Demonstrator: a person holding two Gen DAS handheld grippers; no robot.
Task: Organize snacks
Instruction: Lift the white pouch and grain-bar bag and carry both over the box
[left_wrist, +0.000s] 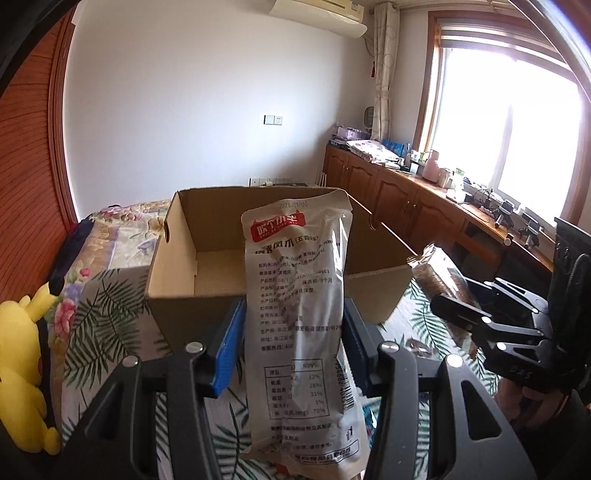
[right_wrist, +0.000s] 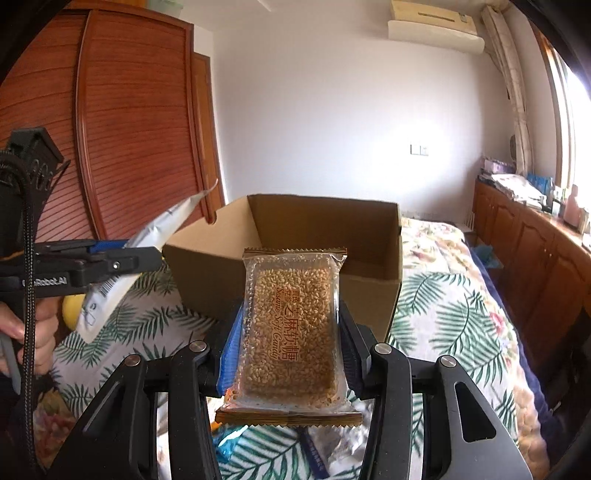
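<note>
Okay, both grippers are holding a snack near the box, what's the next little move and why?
Probably carry the left gripper forward over the cardboard box and release: it grips the silver pouch just short of the open box.

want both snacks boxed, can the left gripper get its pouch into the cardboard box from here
Probably yes: the left gripper, shut on the white pouch, faces the open cardboard box, with nothing visible between them.

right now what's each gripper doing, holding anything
left gripper: closed on the grey snack pouch
right gripper: closed on the sesame candy pack
</note>
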